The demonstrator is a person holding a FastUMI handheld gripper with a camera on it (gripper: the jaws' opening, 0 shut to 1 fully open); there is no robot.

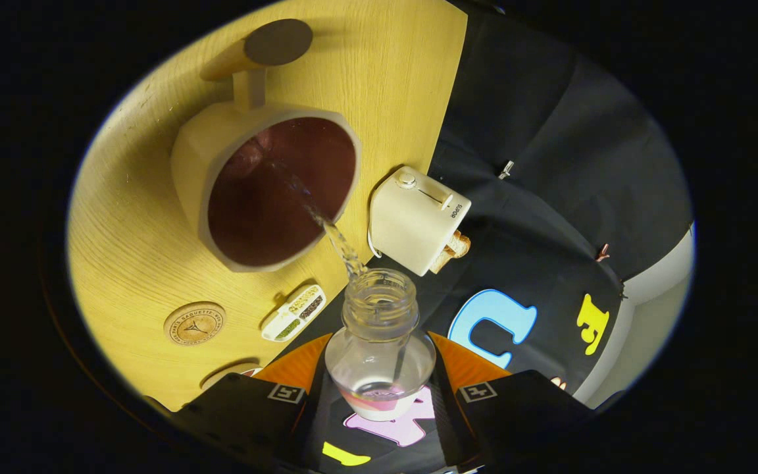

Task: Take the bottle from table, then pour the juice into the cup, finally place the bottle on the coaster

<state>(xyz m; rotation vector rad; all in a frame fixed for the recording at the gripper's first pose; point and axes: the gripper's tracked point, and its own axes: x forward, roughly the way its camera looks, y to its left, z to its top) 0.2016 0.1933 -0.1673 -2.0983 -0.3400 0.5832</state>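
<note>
on the wooden table (pixel 135 263) lie a round coaster (pixel 195 323) and a small flat packet (pixel 294 312); beyond them the cup (pixel 267 191) catches a clear stream from the tilted bottle (pixel 379 342), clamped between both fingers of the gripper (pixel 379 385), toaster (pixel 416 218) just right.

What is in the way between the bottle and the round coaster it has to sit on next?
Nothing visible. The gripper is shut on the bottle, tilted and pouring into the cup. The coaster lies on bare table near the cup, with a small packet beside it, not across the way.
</note>
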